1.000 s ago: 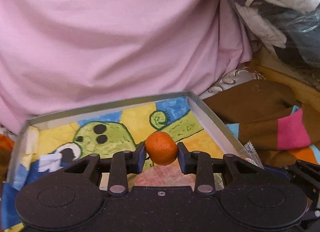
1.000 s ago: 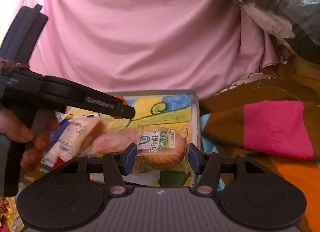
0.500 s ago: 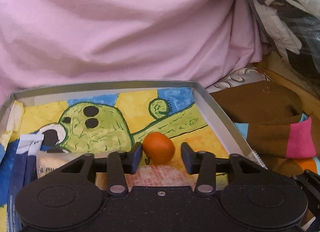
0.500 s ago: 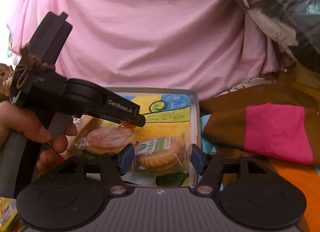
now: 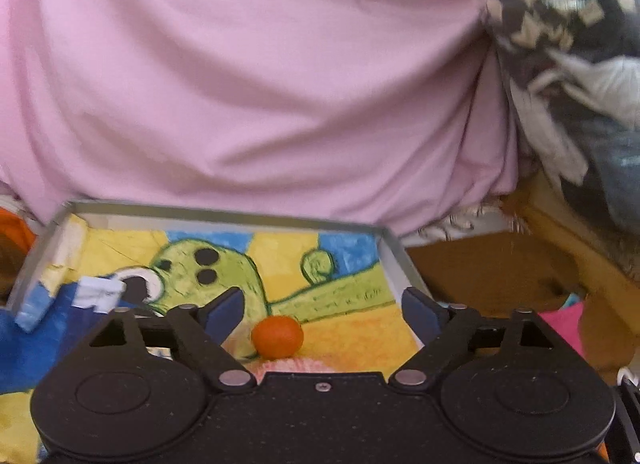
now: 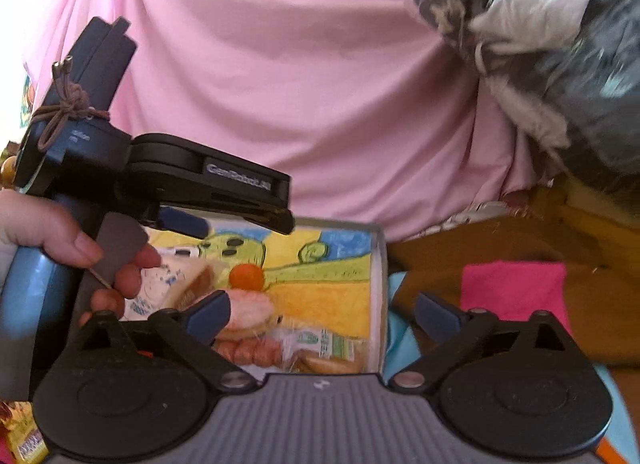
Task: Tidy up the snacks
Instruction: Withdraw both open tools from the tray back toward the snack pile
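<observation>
Left wrist view: the left claw [image 5: 322, 310] stands wide open and empty. The orange [image 5: 277, 336] rests on the painted floor of the box [image 5: 224, 213], between the spread jaws and touching neither.

Right wrist view: the right claw [image 6: 322, 314] is wide open, holding nothing. Below it the cookie pack [image 6: 320, 352] lies in the box's near right corner, beside the pink biscuit [image 6: 250, 310].

Judged step: both items placed. The next move calls for retracting each claw and fetching a remaining snack.

**Hidden and cut off**

Your right gripper's body covers the near end of the tray [image 6: 378, 284], hiding half the green-label biscuit pack [image 6: 324, 348]. Pink snack [image 5: 292, 365] mostly hidden in the left view. Wrapper [image 6: 24, 440] cropped bottom-left, print unreadable.
</observation>
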The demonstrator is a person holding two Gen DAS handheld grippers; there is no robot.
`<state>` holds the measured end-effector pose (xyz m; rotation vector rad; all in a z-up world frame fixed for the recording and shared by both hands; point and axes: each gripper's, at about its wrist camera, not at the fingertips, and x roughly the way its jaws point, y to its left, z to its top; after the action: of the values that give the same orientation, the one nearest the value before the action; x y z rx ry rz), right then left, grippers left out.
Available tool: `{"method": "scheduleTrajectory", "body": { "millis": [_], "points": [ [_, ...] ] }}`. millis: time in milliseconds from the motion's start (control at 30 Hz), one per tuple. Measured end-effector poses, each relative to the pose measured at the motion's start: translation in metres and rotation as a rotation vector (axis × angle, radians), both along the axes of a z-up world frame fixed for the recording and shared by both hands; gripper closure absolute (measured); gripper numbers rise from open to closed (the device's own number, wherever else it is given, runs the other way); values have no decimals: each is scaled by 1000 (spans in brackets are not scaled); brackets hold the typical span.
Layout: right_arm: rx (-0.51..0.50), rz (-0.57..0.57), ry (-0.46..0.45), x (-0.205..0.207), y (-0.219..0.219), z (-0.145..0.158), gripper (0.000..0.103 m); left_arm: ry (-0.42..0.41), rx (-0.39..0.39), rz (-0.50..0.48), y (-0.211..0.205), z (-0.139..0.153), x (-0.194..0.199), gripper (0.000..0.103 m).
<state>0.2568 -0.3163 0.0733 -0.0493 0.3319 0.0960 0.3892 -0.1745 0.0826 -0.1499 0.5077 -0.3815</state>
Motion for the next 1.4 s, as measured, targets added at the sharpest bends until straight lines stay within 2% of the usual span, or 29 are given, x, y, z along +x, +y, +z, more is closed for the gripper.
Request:
{"method": "scheduleTrajectory", "body": {
  "millis": [133, 267, 467, 633, 933, 1133, 1400],
  "points": [
    [-8, -6, -20, -14, 1, 20, 0, -44, -26, 91, 16, 20, -22, 11],
    [-16, -9, -37, -32, 3, 37, 0, -92, -18, 165, 37, 39, -51, 7],
    [3, -26, -74, -64, 9, 62, 0, -102, -50, 208, 68, 62, -92, 5],
    [18, -40, -93, -94, 15, 78, 0, -144, -53, 239, 83, 74, -135, 2],
    [11, -29, -89, -151, 30, 87, 0, -157, -35, 254, 106, 75, -202, 1],
    [67, -33, -65, -188, 41, 78, 0, -148, -78, 265, 120, 62, -244, 1],
    [80, -13, 9, -223, 46, 54, 0, -102, 25, 249, 130, 30, -298, 1]
  ]
}}
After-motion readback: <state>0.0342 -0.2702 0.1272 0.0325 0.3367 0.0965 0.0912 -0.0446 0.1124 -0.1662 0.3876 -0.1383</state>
